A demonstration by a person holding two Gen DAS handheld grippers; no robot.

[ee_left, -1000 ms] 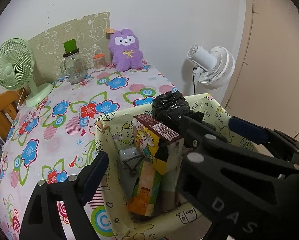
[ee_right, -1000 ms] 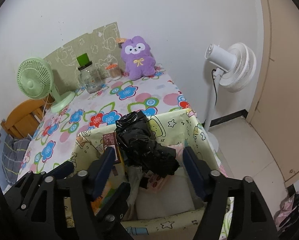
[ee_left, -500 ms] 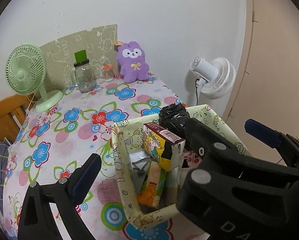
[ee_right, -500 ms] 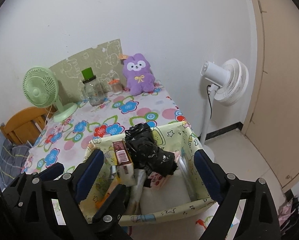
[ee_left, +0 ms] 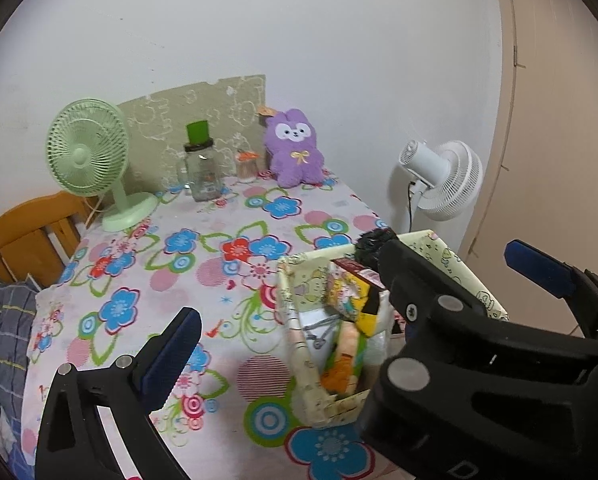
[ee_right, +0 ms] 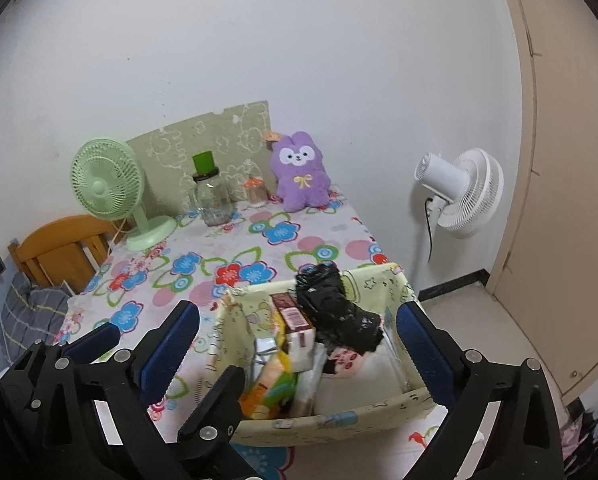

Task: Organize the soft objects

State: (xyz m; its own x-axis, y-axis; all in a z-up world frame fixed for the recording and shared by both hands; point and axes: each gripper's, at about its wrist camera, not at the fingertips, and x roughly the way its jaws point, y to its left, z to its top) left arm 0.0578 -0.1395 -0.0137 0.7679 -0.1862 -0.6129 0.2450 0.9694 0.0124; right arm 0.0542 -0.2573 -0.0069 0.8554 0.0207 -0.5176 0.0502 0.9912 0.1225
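A pale yellow fabric basket (ee_right: 339, 420) stands at the table's near right corner; it also shows in the left wrist view (ee_left: 295, 344). It holds a crumpled black plastic bag (ee_right: 335, 312), a snack box (ee_right: 293, 320), soft packets (ee_right: 271, 388) and a white item (ee_right: 359, 388). A purple plush bunny (ee_right: 301, 172) sits upright at the far edge of the table, also in the left wrist view (ee_left: 295, 154). My right gripper (ee_right: 299, 344) is open and empty, above the basket. My left gripper (ee_left: 351, 304) is open and empty; the right gripper's body partly hides the basket from it.
A green desk fan (ee_right: 107, 188), a glass jar with a green lid (ee_right: 211, 196) and a small orange-lidded jar (ee_right: 255, 192) stand at the back of the flowered tablecloth (ee_right: 187, 264). A white floor fan (ee_right: 463, 192) stands right of the table. A wooden chair (ee_right: 55, 252) is at left.
Both grippers have pulled back and upward from the basket, so the basket looks smaller and more of the table shows. Both stay open. The basket's contents have not moved.
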